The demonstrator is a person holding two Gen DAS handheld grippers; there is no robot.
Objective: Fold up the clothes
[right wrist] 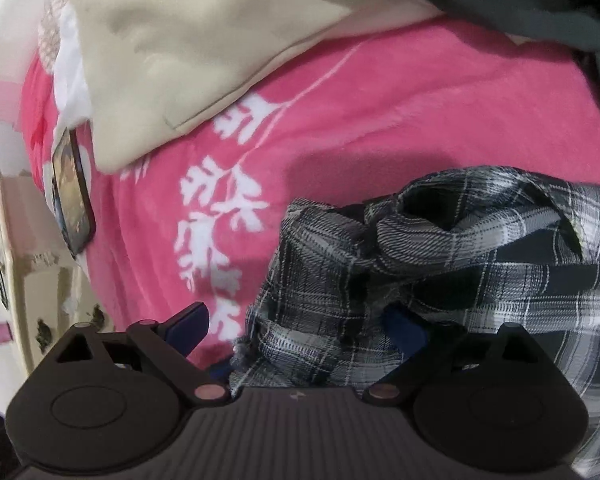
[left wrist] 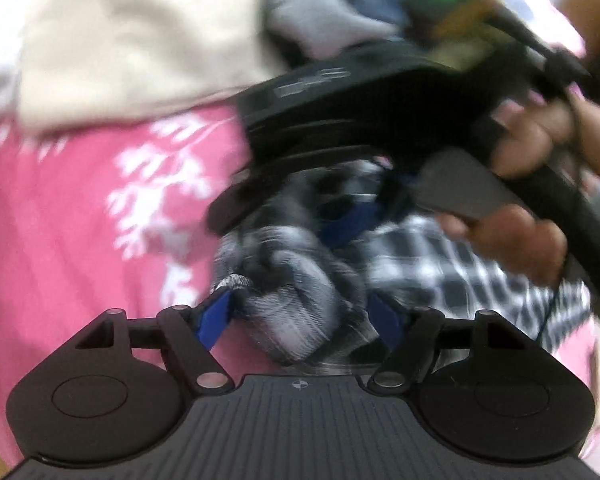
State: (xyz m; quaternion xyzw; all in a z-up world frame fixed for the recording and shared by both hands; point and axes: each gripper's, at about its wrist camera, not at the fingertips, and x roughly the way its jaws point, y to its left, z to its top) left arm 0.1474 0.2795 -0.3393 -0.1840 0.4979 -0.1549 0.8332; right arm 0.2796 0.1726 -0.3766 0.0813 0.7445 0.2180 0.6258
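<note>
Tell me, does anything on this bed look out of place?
Yes: a phone lies on the pink blanket near its edge, beside a cream garment. It looks odd among laundry. The plaid shirt is merely bunched.

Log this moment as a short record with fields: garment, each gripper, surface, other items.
garment: black-and-white plaid shirt, bunched up on the bed
left gripper: blue fingers either side of a wad of the plaid cloth; grip unclear from blur
right gripper: plaid cloth between its fingers, jaws wide apart; seen from the left wrist view held in a hand
surface: pink blanket with white leaf print
other items: cream garment; phone at the blanket's edge; dark grey cloth
</note>
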